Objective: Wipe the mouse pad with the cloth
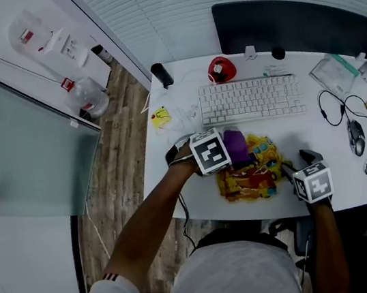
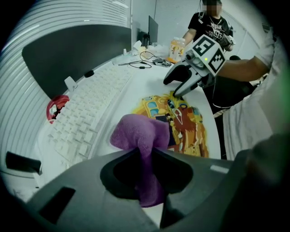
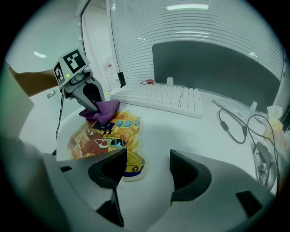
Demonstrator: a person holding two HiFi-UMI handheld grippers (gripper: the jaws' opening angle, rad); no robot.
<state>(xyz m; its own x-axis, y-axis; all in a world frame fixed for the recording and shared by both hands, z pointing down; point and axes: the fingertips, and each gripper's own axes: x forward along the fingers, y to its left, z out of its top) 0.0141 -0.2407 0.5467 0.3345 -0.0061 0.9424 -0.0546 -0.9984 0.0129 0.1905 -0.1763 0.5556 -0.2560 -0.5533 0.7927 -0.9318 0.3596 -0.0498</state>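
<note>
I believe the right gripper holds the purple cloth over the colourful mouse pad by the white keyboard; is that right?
Not quite: the left gripper holds the purple cloth over the colourful mouse pad by the white keyboard, as the left gripper view shows. The right gripper is open.

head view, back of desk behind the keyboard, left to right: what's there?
black cylinder → red round object → small white item → small black item → clear plastic bag
</note>
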